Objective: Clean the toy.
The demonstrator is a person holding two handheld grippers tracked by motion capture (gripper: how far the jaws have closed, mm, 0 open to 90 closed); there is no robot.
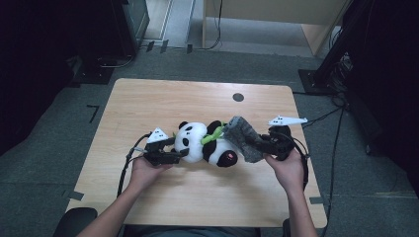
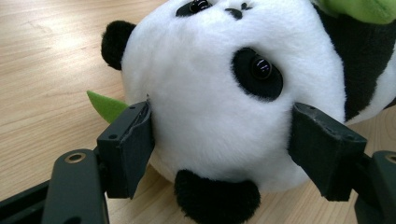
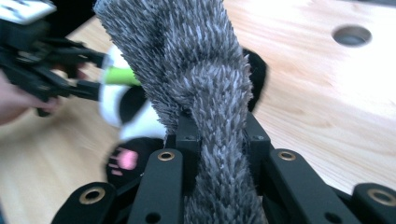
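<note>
I have the black-and-white plush panda toy lying on its side near the middle of the pale wooden table, on the person's side of the round grommet hole. My left gripper has its jaws partly spread and pressed into either side of the panda's white head, so it holds the toy there. A green felt leaf sticks out just beside the head. My right gripper has its jaws drawn close together, pinching a fuzzy grey fabric piece that rises from between them. In the high view that grey piece lies against the panda's body on the side away from the head, touching it.
</note>
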